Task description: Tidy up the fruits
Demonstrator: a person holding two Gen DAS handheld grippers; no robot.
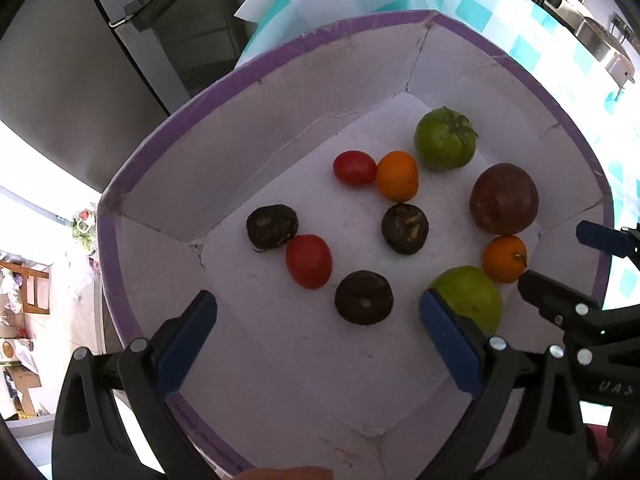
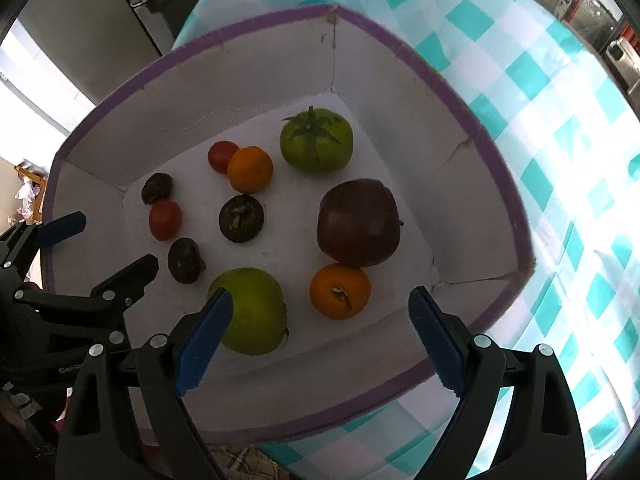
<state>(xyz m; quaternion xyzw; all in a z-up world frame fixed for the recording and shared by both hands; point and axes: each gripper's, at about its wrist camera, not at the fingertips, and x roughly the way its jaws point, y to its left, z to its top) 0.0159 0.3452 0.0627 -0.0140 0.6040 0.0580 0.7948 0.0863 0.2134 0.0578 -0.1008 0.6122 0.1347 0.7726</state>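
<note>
A white box with a purple rim (image 1: 168,128) (image 2: 460,104) holds several fruits: a green tomato (image 1: 445,139) (image 2: 317,141), a dark red apple (image 1: 504,197) (image 2: 359,223), two oranges (image 1: 397,176) (image 1: 505,258) (image 2: 340,291), two red tomatoes (image 1: 309,261) (image 1: 354,168), three dark fruits (image 1: 364,297) (image 1: 405,228) (image 1: 272,226) and a green apple (image 1: 474,296) (image 2: 252,310). My left gripper (image 1: 318,328) is open above the box's near left part. My right gripper (image 2: 320,332) is open above the near right part, over the near orange and green apple. Both are empty.
The box stands on a teal-and-white checked tablecloth (image 2: 560,160). A steel fridge (image 1: 80,60) stands behind on the left. A metal pot (image 1: 604,44) is at the far right. Floor clutter (image 1: 20,320) lies low on the left.
</note>
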